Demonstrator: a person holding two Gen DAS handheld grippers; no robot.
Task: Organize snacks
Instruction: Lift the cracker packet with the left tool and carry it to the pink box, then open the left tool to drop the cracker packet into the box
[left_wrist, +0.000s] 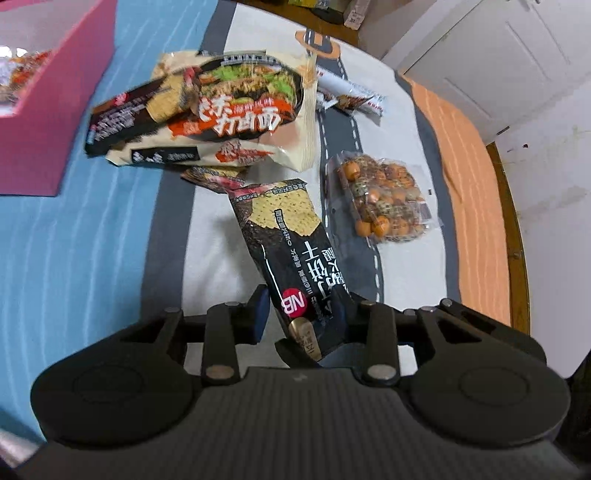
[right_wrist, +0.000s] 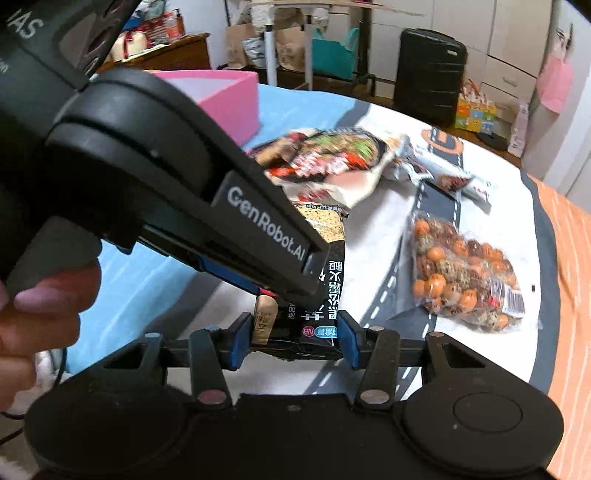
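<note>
A long black cracker packet (left_wrist: 295, 254) lies between the fingers of both grippers. My left gripper (left_wrist: 306, 314) stands around its near end with the jaws apart. In the right wrist view my right gripper (right_wrist: 293, 334) is shut on the end of the same packet (right_wrist: 332, 280), and the left gripper (right_wrist: 288, 266) reaches in from the upper left over it. A large noodle bag (left_wrist: 221, 110) lies beyond, also in the right wrist view (right_wrist: 332, 162). A clear bag of round snacks (left_wrist: 384, 195) lies to the right, and shows in the right wrist view (right_wrist: 465, 269) too.
A pink box (left_wrist: 40, 122) holding some snacks stands at the far left, also in the right wrist view (right_wrist: 229, 99). A silver stick packet (left_wrist: 351, 96) lies behind the noodle bag. The road-print mat (left_wrist: 347, 133) ends at an orange border on the right. A black suitcase (right_wrist: 428, 74) stands beyond the table.
</note>
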